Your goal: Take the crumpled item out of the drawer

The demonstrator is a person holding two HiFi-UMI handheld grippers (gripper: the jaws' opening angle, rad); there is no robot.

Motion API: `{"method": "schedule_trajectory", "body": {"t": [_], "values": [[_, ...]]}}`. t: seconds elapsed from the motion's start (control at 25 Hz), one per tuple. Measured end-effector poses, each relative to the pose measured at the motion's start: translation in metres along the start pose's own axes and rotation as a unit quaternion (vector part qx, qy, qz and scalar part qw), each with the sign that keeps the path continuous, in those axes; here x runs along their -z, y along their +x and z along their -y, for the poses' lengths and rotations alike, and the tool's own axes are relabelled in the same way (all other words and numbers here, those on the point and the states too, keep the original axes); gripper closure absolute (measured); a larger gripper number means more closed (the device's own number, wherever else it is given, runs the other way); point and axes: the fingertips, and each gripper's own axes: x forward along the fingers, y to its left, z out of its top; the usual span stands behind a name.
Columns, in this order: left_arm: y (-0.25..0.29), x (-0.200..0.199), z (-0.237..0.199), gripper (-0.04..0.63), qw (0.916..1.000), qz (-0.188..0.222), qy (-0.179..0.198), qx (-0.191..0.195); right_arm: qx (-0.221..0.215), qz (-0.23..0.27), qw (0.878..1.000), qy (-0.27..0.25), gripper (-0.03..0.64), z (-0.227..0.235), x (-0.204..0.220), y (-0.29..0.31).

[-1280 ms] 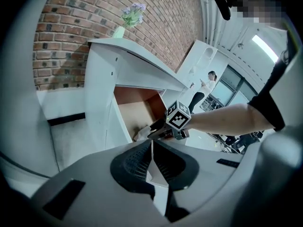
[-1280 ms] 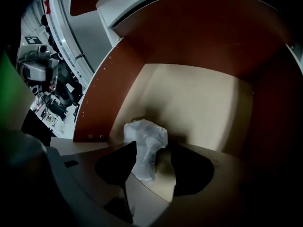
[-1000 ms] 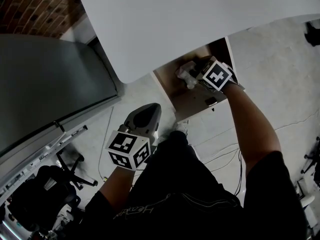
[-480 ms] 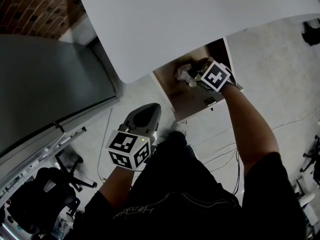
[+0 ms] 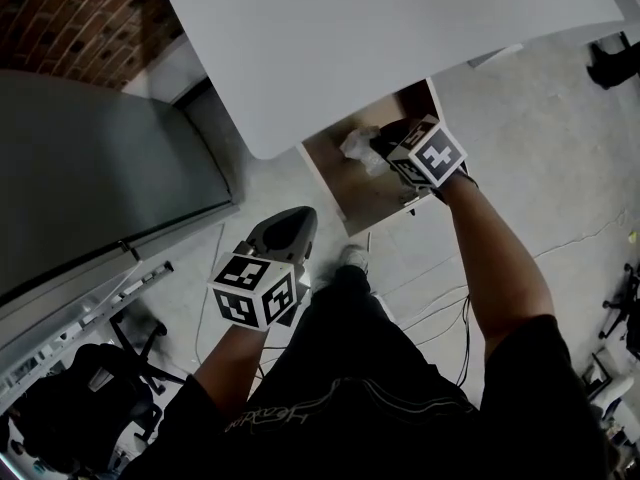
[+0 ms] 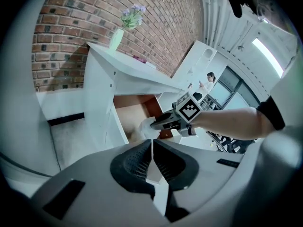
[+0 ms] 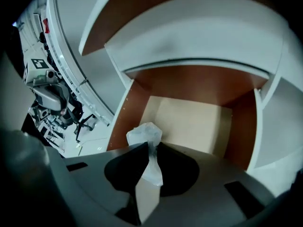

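Observation:
The crumpled item (image 7: 144,135), a wad of white paper, is pinched between the pads of my right gripper (image 7: 150,152), which is shut on it. The wad bulges out past the fingertips, above the drawer's pale floor (image 7: 189,122). In the head view the right gripper (image 5: 380,148) reaches into the open wooden drawer (image 5: 345,193) under the white desk, with the wad (image 5: 355,143) at its tip. My left gripper (image 6: 152,148) is shut with nothing in it. It hangs lower down and nearer my body (image 5: 290,230), away from the drawer.
The white desk top (image 5: 400,28) overhangs the drawer's back. A grey cabinet (image 5: 90,168) stands at the left, with an office chair (image 5: 80,408) below it. Cables (image 5: 440,308) lie on the floor. A vase of flowers (image 6: 118,34) stands on the desk by the brick wall.
My right gripper's jaws have closed on the white wad, which a second ago lay loose in the drawer. The left gripper has stayed where it was.

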Motion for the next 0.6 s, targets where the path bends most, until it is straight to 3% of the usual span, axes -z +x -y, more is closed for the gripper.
{"method": "schedule_trajectory", "body": {"t": [0.32,0.6], "values": [[-0.053,-0.024,0.035,0.565,0.999,0.027,0.031,0.017,0.038,0.09,0.994,0.048,0.541,-0.052,-0.03,-0.083],[-0.127,-0.036,0.095,0.565,0.9946,0.05,0.056,0.072,0.054,0.184,0.977,0.094,0.541,-0.131,-0.051,-0.178]]}}
